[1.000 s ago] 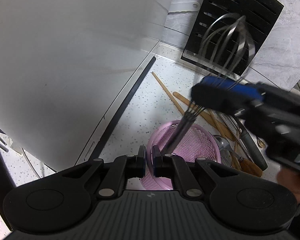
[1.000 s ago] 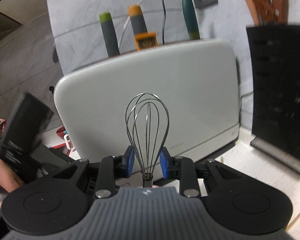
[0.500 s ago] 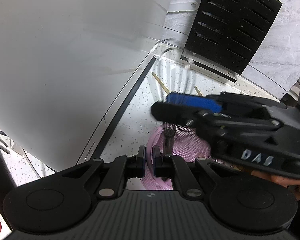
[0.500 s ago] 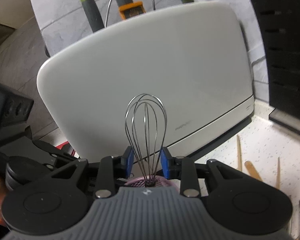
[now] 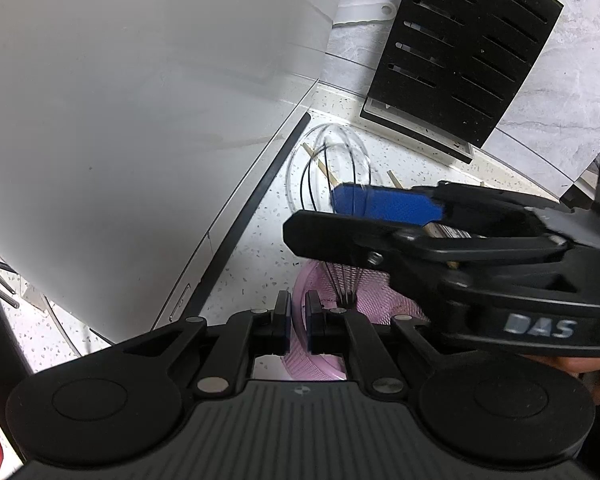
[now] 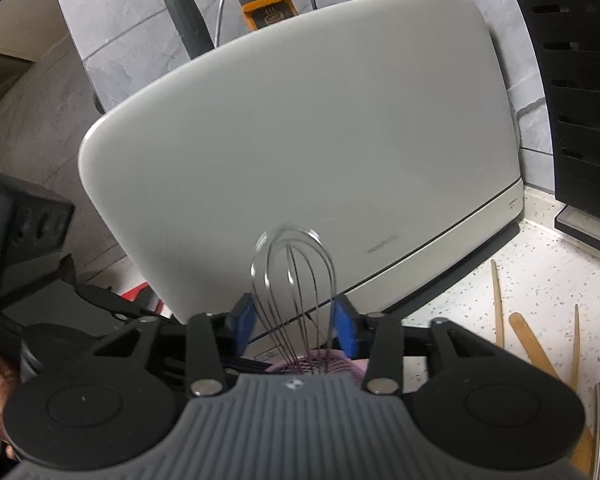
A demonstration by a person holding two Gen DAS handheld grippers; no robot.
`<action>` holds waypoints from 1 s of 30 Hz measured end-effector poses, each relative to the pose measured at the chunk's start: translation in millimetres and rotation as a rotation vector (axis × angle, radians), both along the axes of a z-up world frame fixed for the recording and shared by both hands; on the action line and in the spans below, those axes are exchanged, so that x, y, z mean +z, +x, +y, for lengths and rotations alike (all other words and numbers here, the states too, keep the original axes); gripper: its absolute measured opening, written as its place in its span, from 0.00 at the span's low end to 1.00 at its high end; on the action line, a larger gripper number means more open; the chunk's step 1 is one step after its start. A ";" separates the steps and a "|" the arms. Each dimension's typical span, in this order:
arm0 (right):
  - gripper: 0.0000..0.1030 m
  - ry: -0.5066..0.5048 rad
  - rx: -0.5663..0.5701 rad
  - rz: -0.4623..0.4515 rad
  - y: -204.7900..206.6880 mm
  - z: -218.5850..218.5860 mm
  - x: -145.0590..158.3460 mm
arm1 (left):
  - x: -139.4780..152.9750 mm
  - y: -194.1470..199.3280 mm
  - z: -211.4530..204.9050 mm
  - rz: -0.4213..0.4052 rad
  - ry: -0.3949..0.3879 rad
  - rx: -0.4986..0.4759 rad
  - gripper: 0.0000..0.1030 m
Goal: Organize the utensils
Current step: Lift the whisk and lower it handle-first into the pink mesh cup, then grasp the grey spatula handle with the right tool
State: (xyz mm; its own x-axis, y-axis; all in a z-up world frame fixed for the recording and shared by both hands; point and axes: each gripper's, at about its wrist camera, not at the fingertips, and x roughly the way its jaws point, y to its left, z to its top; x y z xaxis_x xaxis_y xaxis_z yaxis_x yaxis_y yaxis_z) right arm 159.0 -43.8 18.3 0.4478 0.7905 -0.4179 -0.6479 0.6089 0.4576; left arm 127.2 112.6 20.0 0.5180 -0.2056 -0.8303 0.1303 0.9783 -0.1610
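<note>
Whisk stands handle-down in the pink mesh basket, wire loops up and motion-blurred. At the left, the left gripper pinches the basket's near rim, fingers almost together. To the right, the right gripper has spread wide around the wires, its blue pads clear of them.

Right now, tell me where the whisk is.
The whisk stands handle-down in the pink mesh basket, between the right gripper's blue fingers, just in front of the white appliance.
</note>
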 end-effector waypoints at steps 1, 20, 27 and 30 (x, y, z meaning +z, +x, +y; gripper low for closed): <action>0.47 0.004 0.005 0.000 -0.4 -1.1 1.6 | -0.2 0.0 0.1 0.000 -0.001 0.000 0.07; 0.47 -0.074 -0.108 -0.075 -9.4 -67.0 21.3 | -3.1 2.9 -4.7 0.004 0.027 0.004 0.07; 0.47 -0.264 -0.266 -0.028 3.7 -106.6 0.7 | -4.4 4.3 -7.5 0.008 0.029 0.008 0.07; 0.47 -0.297 -0.314 0.025 8.2 -128.2 -13.8 | -4.1 3.8 -8.1 0.008 0.033 0.007 0.07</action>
State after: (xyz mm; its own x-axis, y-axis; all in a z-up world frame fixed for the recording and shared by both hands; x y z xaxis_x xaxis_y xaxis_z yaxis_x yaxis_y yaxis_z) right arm 167.2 -172.0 4.5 0.6343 0.4614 -0.6203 -0.4009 0.8824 0.2464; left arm 131.0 104.5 15.9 0.5130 -0.1742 -0.8405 0.1223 0.9840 -0.1293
